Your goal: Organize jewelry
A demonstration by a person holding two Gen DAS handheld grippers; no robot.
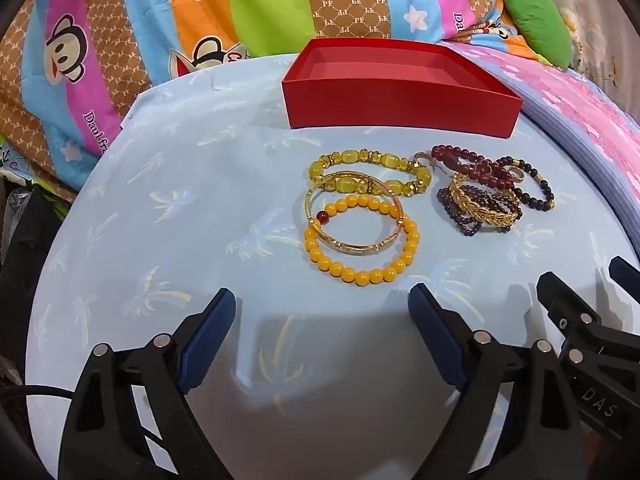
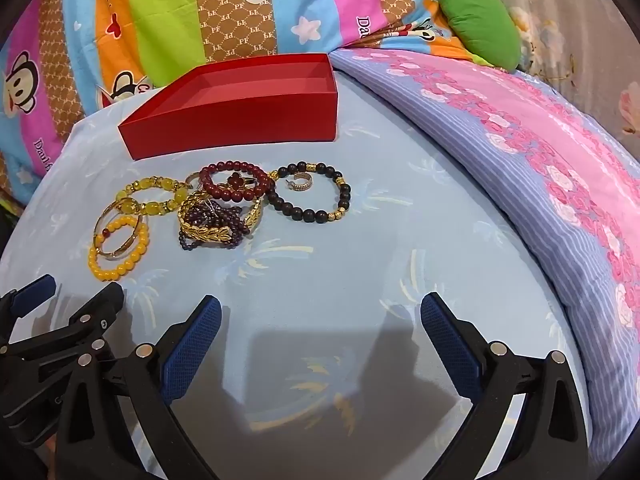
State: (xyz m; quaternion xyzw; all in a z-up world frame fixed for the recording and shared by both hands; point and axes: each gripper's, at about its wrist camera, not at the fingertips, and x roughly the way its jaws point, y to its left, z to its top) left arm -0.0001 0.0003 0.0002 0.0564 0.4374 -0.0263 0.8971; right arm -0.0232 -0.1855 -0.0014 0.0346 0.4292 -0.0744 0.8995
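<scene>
An open, empty red box [image 1: 400,104] [image 2: 236,120] stands at the back of the light blue cloth. In front of it lie several bracelets: a yellow bead bracelet [image 1: 352,272] [image 2: 108,268], a gold bangle [image 1: 348,248] [image 2: 116,254], a yellow crystal bracelet [image 1: 372,160] [image 2: 152,206], a dark red bead bracelet [image 1: 472,164] [image 2: 236,168], a gold leaf cuff [image 1: 484,210] [image 2: 216,236] and a black bead bracelet [image 1: 540,196] [image 2: 316,214]. My left gripper [image 1: 320,300] is open and empty, near side of the yellow beads. My right gripper [image 2: 320,308] is open and empty, nearer than the pile.
A colourful cartoon quilt [image 1: 120,40] is bunched behind the box. A pink and lilac floral blanket [image 2: 540,160] lies along the right. A green cushion [image 2: 480,20] sits at the back right. The right gripper's fingers [image 1: 580,312] show at the left view's right edge.
</scene>
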